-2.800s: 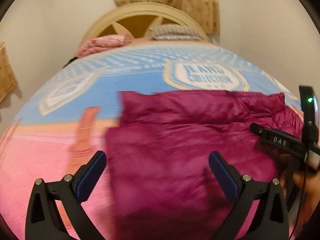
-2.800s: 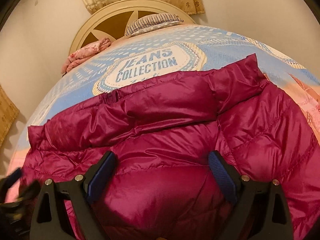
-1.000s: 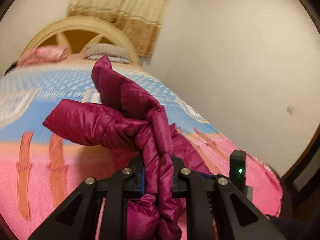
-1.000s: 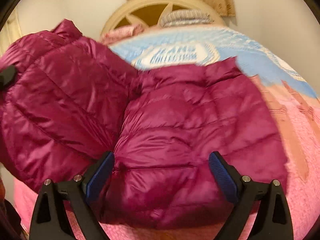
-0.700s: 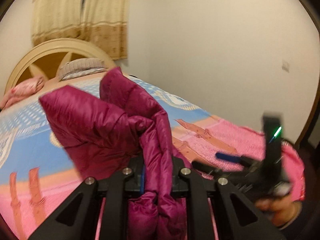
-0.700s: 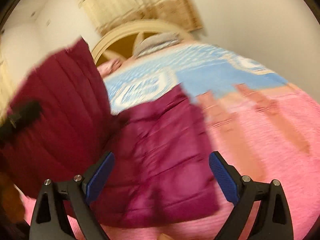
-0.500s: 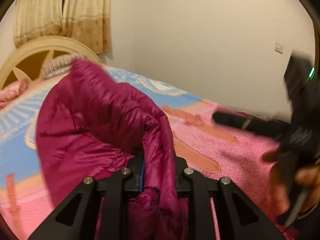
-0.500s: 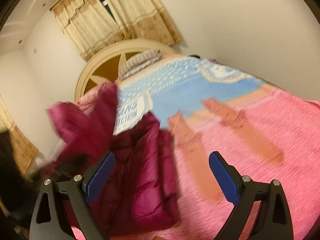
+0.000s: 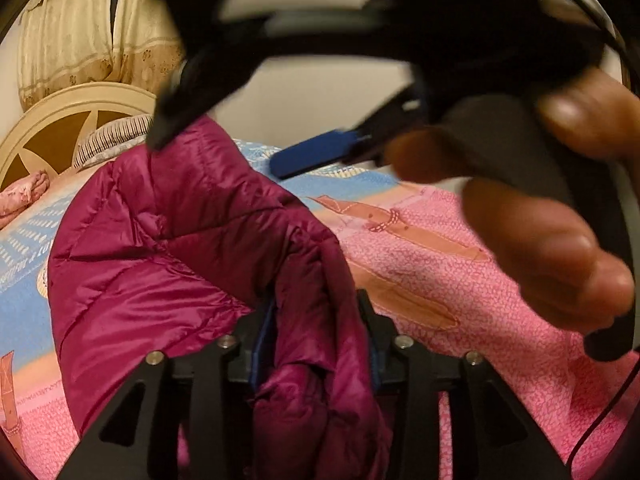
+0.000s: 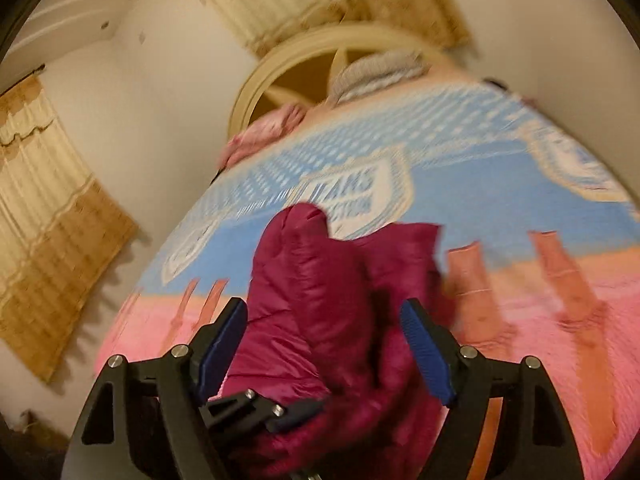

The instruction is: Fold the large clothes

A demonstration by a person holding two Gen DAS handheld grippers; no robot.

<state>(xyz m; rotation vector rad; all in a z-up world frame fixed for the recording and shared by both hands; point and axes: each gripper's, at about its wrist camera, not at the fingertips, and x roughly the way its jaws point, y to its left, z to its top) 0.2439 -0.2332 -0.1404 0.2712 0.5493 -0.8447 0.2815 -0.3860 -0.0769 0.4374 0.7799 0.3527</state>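
Magenta quilted puffer jacket (image 9: 168,248) is bunched up on the bed, w/ a thick fold of it running down btwn the left tongs (image 9: 316,344). Left tongs' jaws are opening; fabric still fills the gap and touches both blue pads, so it reads as gripped for now. Rest of jacket rises in a hump to the left of the tongs in the left wrist view, over the blue part of the bedspread (image 9: 500,304).

Right wrist view: jacket (image 10: 320,300) sits btwn the right tongs (image 10: 324,352), whose jaws are closing. Left pad looks right at the fabric edge, right pad stands apart from it, so not clamped. Left tongs' black frame shows low in that view, under the jacket.

Left wrist view also catches the right tongs up close & blurred across the top, one blue pad (image 9: 316,154) out over the bed, plus the person's right hand (image 9: 552,240) wrapped on the handle.

Beyond: pink/blue bedspread w/ "JEANS" badge, striped pillow (image 10: 380,68), cream arched headboard (image 10: 304,60), beige curtains (image 9: 80,32).
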